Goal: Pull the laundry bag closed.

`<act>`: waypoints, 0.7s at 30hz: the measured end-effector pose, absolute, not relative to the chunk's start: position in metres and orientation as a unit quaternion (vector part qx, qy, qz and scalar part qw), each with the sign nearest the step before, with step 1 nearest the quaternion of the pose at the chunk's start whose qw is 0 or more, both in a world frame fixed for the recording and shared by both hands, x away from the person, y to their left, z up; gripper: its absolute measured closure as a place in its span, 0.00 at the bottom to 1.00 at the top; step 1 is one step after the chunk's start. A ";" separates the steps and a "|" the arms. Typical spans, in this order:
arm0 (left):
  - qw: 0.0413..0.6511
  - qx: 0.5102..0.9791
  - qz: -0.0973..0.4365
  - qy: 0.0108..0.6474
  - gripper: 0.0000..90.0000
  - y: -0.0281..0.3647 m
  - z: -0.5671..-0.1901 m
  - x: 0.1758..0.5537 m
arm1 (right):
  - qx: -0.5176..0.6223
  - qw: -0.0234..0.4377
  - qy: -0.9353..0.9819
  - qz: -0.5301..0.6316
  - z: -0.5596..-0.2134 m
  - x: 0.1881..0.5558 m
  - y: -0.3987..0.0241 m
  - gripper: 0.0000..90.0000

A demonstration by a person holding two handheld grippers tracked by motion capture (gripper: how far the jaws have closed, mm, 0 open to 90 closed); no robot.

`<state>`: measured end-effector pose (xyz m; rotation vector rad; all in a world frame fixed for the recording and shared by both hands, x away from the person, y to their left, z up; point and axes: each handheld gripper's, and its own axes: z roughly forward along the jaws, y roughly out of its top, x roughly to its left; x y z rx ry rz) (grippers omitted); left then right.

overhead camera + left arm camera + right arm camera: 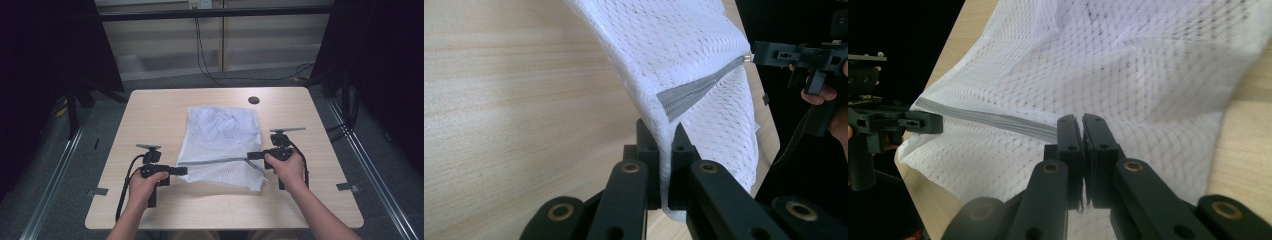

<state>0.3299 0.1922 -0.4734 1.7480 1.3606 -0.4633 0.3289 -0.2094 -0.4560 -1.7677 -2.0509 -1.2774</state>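
A white mesh laundry bag [222, 145] with a grey zipper strip [212, 161] is spread on the middle of the light wooden surface [150, 115], its near part crossed by the zipper from side to side. The left claw [182, 170] is seen closed on the bag's left edge, at the zipper's end; in the left gripper view the white mesh [684, 55] is pinched between the black jaws and rises from them. The right claw [252, 155] is closed at the zipper's right end; in the right gripper view its jaws are pressed together at the end of the grey strip [993, 119], though what exactly is gripped cannot be told. A small black round hole [253, 100] is seen near the far edge of the surface.
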 end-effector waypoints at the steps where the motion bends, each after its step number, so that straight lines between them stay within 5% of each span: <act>1: 0.427 0.699 -0.185 0.544 0.98 0.192 -0.473 0.330 | -0.590 0.073 -0.683 -0.425 -0.456 0.329 -0.211 0.97; 21: 0.420 0.706 -0.185 0.539 0.99 0.191 -0.473 0.330 | -0.594 0.066 -0.680 -0.425 -0.456 0.327 -0.222 0.97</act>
